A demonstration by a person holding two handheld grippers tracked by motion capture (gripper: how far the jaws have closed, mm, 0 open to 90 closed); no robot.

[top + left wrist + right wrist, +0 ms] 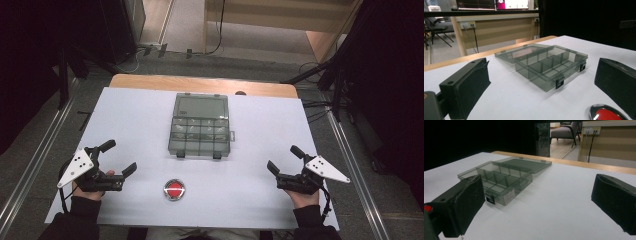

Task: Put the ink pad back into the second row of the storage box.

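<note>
High view first: the compartment box (201,127) lies open in the middle of the white tabletop (135,120), nearer the far edge, its lid (201,105) folded flat back toward that edge and its two dark latches (180,155) facing the near edge. Its long axis runs from near edge to far edge when the lid is counted. The left gripper (118,159) rests near the near left corner and the right gripper (283,160) near the near right corner, both with jaws spread wide and nothing between them. A round red button (174,189) sits close to the near edge, between the hands and a little nearer the left one. The box lies about midway between the grippers, forward and inward of each; neither is clearly nearer.

Left gripper view: the box (551,66) lies ahead between the spread jaws, slightly right of centre, latch side toward the camera; the button (607,113) is just beside the right-hand jaw.

Right gripper view: the box (499,178) lies ahead and to the left, well apart from the empty, wide-open jaws.
</note>
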